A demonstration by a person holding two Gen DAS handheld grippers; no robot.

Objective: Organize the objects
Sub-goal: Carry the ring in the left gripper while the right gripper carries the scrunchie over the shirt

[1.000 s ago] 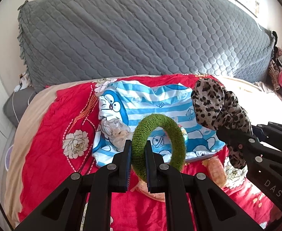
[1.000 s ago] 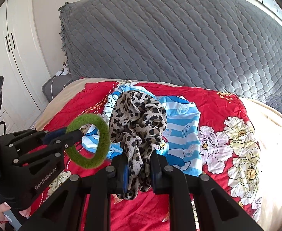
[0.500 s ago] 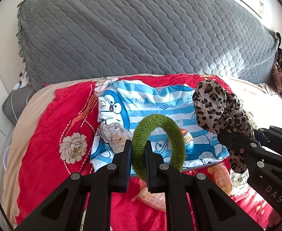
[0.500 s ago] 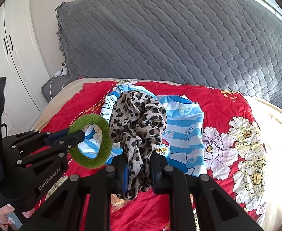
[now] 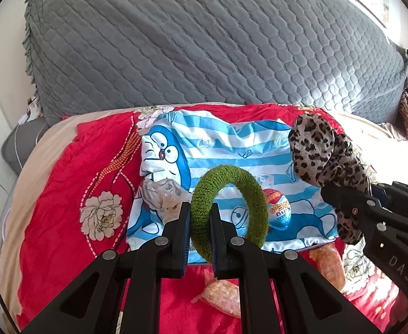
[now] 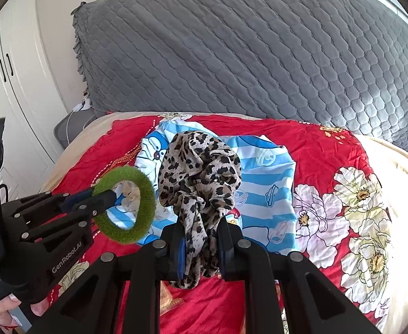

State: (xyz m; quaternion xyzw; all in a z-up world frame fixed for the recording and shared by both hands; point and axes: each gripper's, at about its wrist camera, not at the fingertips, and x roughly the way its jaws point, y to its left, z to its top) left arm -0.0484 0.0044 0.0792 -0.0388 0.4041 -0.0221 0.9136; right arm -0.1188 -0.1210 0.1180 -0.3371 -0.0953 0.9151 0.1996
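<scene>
Left claw (image 5: 199, 214) grips the green ring (image 5: 229, 211) — right claw (image 6: 201, 233) clamps the leopard scrunchie (image 6: 199, 172).

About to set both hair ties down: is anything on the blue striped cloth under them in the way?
Yes. A toy egg lies on the cloth behind the green hair tie, and a crumpled clear bag sits left of it. The leopard scrunchie hangs above bare cloth.
</scene>
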